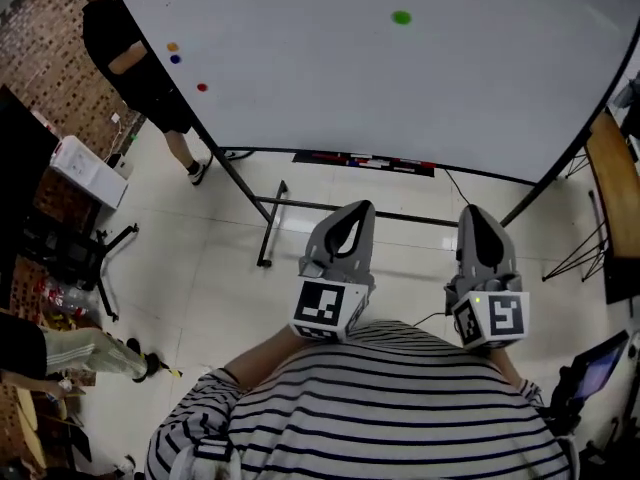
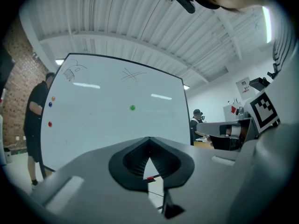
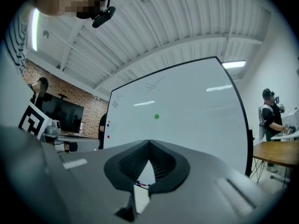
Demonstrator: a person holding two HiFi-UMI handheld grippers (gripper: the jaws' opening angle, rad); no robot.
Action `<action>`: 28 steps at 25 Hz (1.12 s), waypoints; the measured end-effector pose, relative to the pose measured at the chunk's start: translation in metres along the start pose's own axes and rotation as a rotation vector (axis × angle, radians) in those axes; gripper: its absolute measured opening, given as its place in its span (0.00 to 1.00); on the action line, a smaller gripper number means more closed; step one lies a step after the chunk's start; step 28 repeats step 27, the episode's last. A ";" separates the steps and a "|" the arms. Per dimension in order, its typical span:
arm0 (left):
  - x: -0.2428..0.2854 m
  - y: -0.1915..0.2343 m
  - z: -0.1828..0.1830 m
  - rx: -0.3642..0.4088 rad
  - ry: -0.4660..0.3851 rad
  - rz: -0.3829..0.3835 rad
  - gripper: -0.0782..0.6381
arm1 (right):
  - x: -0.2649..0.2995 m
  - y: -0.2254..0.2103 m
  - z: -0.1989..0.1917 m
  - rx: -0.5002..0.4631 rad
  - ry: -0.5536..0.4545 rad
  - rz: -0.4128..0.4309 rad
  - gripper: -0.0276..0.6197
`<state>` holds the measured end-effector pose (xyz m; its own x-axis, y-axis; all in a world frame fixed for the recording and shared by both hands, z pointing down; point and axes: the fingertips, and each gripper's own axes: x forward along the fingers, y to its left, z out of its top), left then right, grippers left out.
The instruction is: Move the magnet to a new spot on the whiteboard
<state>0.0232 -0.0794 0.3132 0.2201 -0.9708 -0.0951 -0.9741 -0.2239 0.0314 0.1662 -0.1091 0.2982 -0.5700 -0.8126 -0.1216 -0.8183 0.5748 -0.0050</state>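
A green magnet [image 1: 401,17] sticks to the upper middle of the whiteboard [image 1: 400,98]; it shows too as a green magnet [image 2: 132,108] in the left gripper view and a green magnet [image 3: 156,116] in the right gripper view. My left gripper [image 1: 343,226] and right gripper [image 1: 480,226] are held low, close to my striped shirt, well short of the board. The jaws of both are shut with nothing between them. In its own view the left gripper [image 2: 149,143] points at the board, and so does the right gripper [image 3: 148,144].
Orange [image 1: 172,46], blue [image 1: 176,59] and red [image 1: 202,87] magnets sit near the board's left edge. A person in black [image 1: 130,48] stands beside that edge. The board's stand leg [image 1: 268,230] and marker tray [image 1: 365,161] lie ahead; a wooden table [image 1: 612,183] is at right.
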 end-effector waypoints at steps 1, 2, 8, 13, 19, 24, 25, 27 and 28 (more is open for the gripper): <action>-0.002 0.000 0.001 0.004 0.004 -0.003 0.13 | -0.002 0.002 0.002 0.001 -0.004 0.001 0.04; -0.005 0.000 0.002 0.007 0.005 -0.005 0.13 | -0.003 0.006 0.004 -0.001 -0.010 0.006 0.04; -0.034 0.021 0.012 -0.002 -0.005 -0.005 0.13 | -0.005 0.049 0.007 0.000 -0.008 0.033 0.04; -0.035 0.028 0.013 -0.026 0.008 0.005 0.13 | -0.001 0.048 0.008 -0.016 0.005 0.023 0.04; -0.046 0.036 0.012 -0.033 0.017 -0.007 0.13 | 0.006 0.067 0.007 -0.023 0.016 0.029 0.04; -0.062 0.048 0.012 -0.050 0.017 0.036 0.13 | 0.008 0.084 0.009 -0.022 0.027 0.053 0.04; -0.065 0.048 0.011 -0.055 0.020 0.039 0.13 | 0.007 0.087 0.011 -0.021 0.026 0.054 0.04; -0.070 0.050 0.010 -0.064 0.032 0.042 0.13 | 0.006 0.093 0.017 -0.021 0.014 0.057 0.04; -0.070 0.050 0.010 -0.064 0.032 0.042 0.13 | 0.006 0.093 0.017 -0.021 0.014 0.057 0.04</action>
